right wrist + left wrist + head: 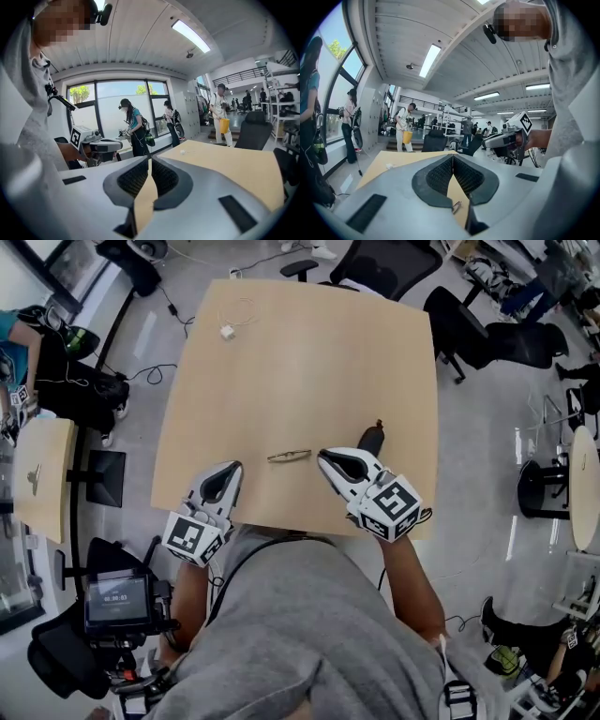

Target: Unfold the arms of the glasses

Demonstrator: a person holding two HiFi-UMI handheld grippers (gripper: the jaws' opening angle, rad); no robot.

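Our left claw [452, 157] is pressed together: in the left gripper view its two dark ribbed pads meet at the tips and nothing is pinched between them. Through the narrow gap lower down we glimpse a small part of the glasses [456, 206] lying on the tan counter [389, 161].

Our right claw [150, 160] is pressed together too, pads meeting at the tips, with only bare counter showing below them.

From the head view, both claws sit low over the near edge of the counter, pointing inward towards each other. The glasses lie flat between them as a slim strip, arms looking folded against the frame. The right claw's tip is just beside the right end of the glasses; we cannot tell whether it touches. The left claw's tip is near the other end but apart from it.

Just behind the right claw a small dark object [372, 439] stands on the counter; we cannot tell what it is. Far across the counter, towards its left corner, lies a small white plug with a thin looped cable [228, 331].

Black office chairs [389, 263] stand beyond the far edge, on a grey floor.
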